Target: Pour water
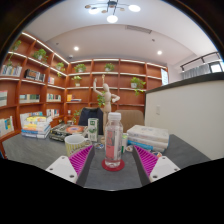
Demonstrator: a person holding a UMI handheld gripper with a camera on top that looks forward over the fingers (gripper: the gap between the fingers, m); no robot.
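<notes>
Currently my tool (113, 160) stands wide, its magenta pads (80, 158) flanking a clear plastic water bottle (113, 138) upright on a red coaster (114, 165) on the grey desk (40, 150), lined up for gripping, I judge. A yellowish cup (76, 142) waits just beside.

- My room is evenly bright, lit by ceiling lights (112, 14) overhead.
- The shelves (60, 80) bow with fisheye distortion.
- Faraway things look soft.
</notes>
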